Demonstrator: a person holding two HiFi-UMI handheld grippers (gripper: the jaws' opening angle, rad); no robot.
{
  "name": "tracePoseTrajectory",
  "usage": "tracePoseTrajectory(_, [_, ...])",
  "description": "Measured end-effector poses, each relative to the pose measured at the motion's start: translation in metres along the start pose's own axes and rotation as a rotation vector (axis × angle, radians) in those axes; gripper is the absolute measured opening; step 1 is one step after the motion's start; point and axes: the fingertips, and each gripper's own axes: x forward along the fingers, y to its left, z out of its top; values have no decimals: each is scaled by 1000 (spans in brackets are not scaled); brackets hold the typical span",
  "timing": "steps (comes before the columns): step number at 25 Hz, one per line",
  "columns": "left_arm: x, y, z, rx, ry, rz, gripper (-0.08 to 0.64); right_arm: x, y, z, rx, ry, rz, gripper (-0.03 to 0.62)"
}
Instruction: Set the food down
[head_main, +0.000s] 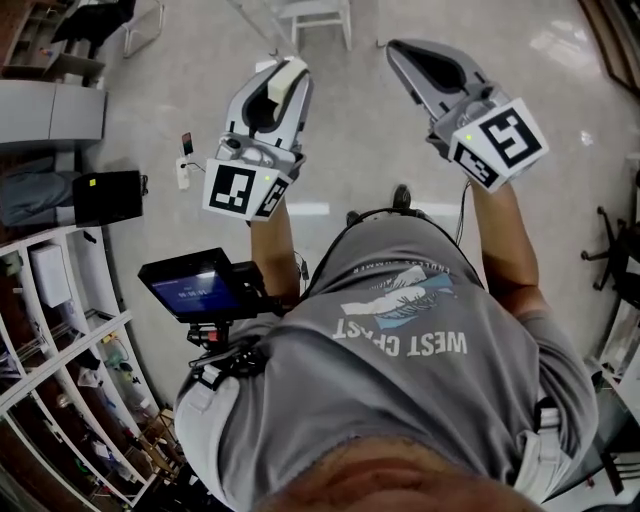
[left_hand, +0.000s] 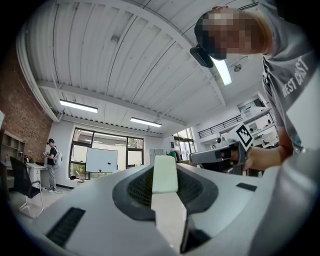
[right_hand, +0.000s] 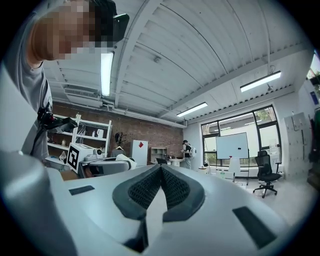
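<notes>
High over the floor (head_main: 360, 130) in the head view, my left gripper (head_main: 292, 66) holds the pale food (head_main: 286, 78); the left gripper view shows my jaws pinching it, the right gripper view shows my right gripper (right_hand: 160, 170) closed and empty, so a slip could drop it far.

**Open floor ahead, clutter at the edges**

Pale glossy floor (head_main: 350, 130) lies open beneath and between the left gripper (head_main: 288, 70) and right gripper (head_main: 397, 48), which are held apart. A white chair (head_main: 320, 15) stands beyond them. White open shelving (head_main: 60, 330) and a grey cabinet (head_main: 50, 115) line the left. A black office chair (head_main: 615, 250) stands at the right edge.
</notes>
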Motion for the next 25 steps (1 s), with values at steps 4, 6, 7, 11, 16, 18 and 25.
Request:
tracePoseTrajectory(4, [28, 5, 16, 8, 2, 24, 101, 6, -24, 20, -5, 1, 37, 8])
tracePoseTrajectory(6, [40, 8, 27, 12, -1, 42, 101, 9, -36, 32, -7, 1, 55, 8])
tracePoseTrajectory(7, [45, 10, 32, 15, -3, 50, 101, 11, -42, 38, -9, 1, 63, 8])
tracePoseTrajectory(11, [53, 21, 41, 27, -2, 82, 101, 21, -55, 49, -12, -1, 90, 8])
tracePoseTrajectory(16, [48, 21, 34, 27, 21, 87, 101, 21, -56, 39, 10, 0, 90, 8])
tracePoseTrajectory(18, [49, 20, 33, 28, 20, 79, 101, 20, -57, 37, 10, 1, 81, 8])
tracePoseTrajectory(25, [53, 10, 32, 28, 9, 16, 101, 4, -57, 30, 17, 3, 17, 8])
